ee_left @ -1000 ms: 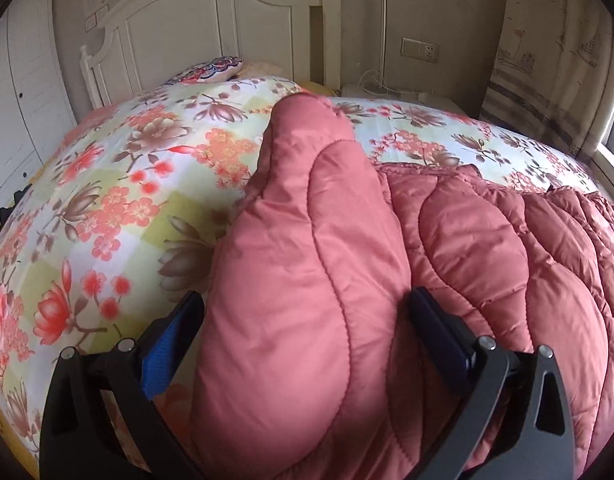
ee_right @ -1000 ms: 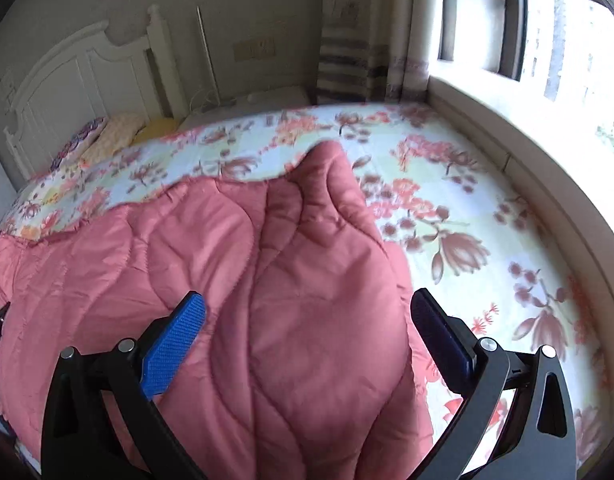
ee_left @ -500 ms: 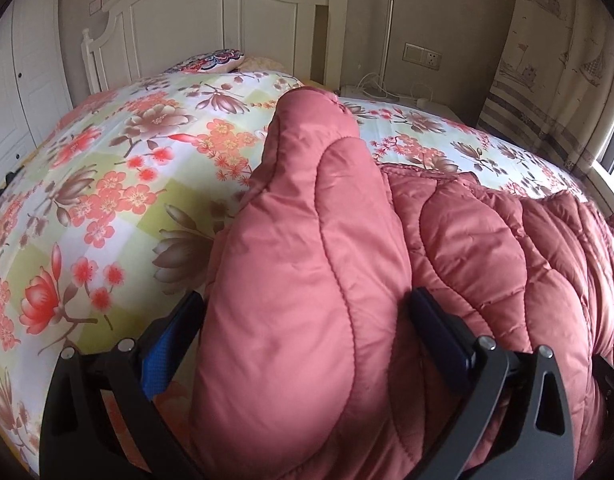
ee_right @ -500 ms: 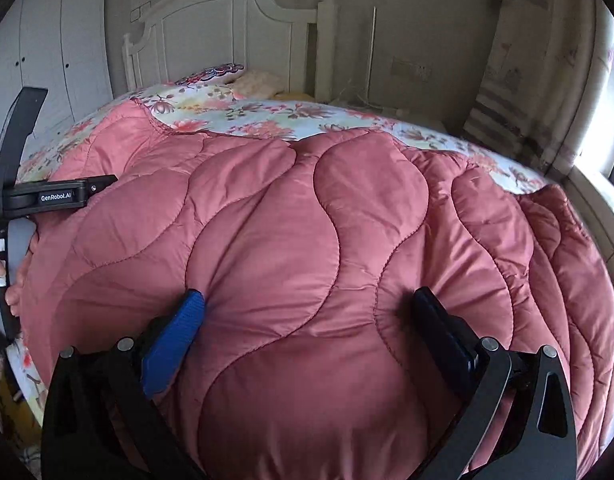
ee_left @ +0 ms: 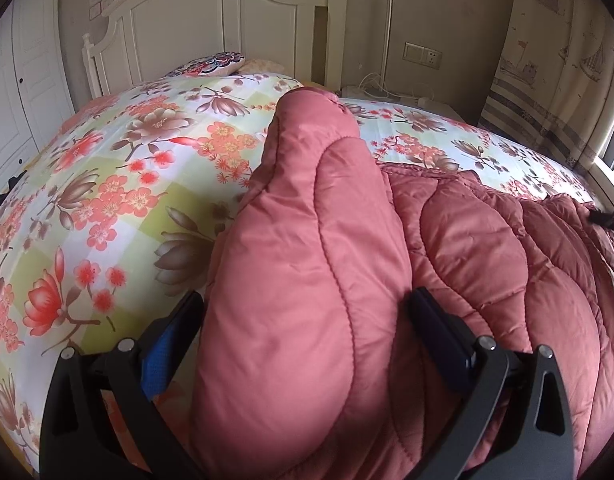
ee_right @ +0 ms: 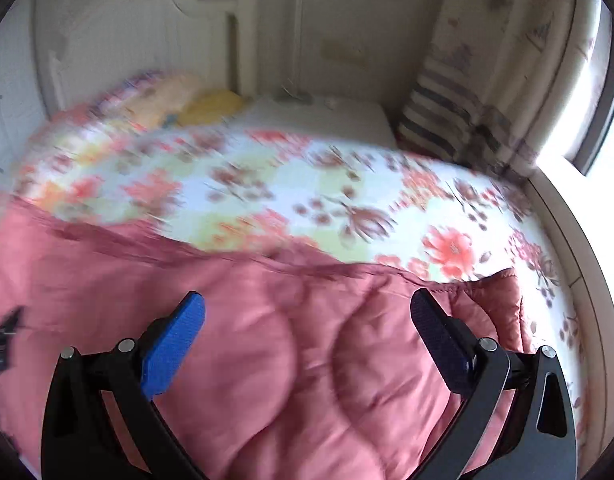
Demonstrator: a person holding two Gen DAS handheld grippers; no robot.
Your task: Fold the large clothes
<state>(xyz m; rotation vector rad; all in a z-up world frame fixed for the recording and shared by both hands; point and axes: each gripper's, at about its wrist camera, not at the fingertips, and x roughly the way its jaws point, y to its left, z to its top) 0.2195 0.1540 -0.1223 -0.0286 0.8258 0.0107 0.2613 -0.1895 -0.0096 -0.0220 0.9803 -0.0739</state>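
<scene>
The left gripper (ee_left: 305, 320) stands spread wide, a thick fold of the pink quilted coat (ee_left: 299, 280) bulging up between its fingers and filling the gap; whether they press it cannot be told. Beyond the fingertips lies the floral bedsheet (ee_left: 119, 184), sharp in this view, with the white headboard (ee_left: 211, 20) behind. The right wrist view is blurred: the right gripper (ee_right: 307, 322) is wide apart above the coat (ee_right: 307, 360), holding nothing, and it shows the coat's far edge ahead of its fingers.
</scene>
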